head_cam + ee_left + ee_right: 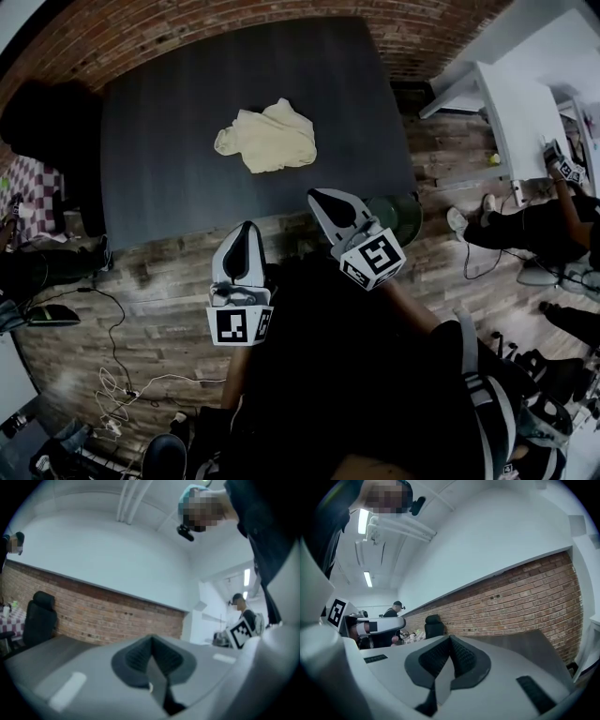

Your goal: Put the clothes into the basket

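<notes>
A crumpled cream-yellow garment (267, 139) lies alone on the dark grey table (169, 169), toward its far middle. Both grippers hover short of the table's near edge, over the wooden floor, and point at the table. My left gripper (247, 228) is shut with nothing in it, its pads meeting at the tip (151, 639). To its right, my right gripper (317, 197) is also shut and empty (450, 638). A dark green round basket (405, 217) stands on the floor by the table's near right corner, partly hidden behind the right gripper.
A brick wall (234, 19) runs behind the table. A black chair (37, 122) stands at the table's left. At the right are a white desk (516, 112) and seated people (525, 230). Cables (112, 375) lie on the floor at the left.
</notes>
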### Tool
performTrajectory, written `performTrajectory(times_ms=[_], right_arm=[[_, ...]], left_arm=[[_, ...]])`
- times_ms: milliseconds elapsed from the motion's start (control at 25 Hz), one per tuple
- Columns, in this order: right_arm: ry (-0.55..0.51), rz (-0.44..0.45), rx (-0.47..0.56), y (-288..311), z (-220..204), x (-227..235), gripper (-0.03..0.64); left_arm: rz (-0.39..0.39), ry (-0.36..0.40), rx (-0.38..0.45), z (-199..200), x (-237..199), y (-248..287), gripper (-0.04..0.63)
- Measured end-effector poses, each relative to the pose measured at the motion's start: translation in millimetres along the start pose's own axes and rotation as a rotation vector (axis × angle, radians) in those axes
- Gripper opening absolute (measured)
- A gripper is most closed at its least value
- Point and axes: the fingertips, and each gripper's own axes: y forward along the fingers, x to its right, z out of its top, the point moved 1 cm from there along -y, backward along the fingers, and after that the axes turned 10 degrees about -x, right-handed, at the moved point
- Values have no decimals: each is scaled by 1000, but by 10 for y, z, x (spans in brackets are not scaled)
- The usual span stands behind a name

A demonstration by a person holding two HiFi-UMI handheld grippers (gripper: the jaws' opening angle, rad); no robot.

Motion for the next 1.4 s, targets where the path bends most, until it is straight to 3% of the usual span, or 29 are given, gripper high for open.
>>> performTrajectory(times_ms=[400, 800, 1400], right_arm=[[7, -15, -31, 290, 18, 202, 6], [8, -69, -60, 809, 140, 304, 6], [-14, -111, -111, 1742, 328, 443, 6]], left_arm=[[0, -20, -20, -23, -230, 246, 5], [-96, -27, 17, 189, -713, 726, 5], [-169, -50, -27, 168, -1535, 1247, 5]])
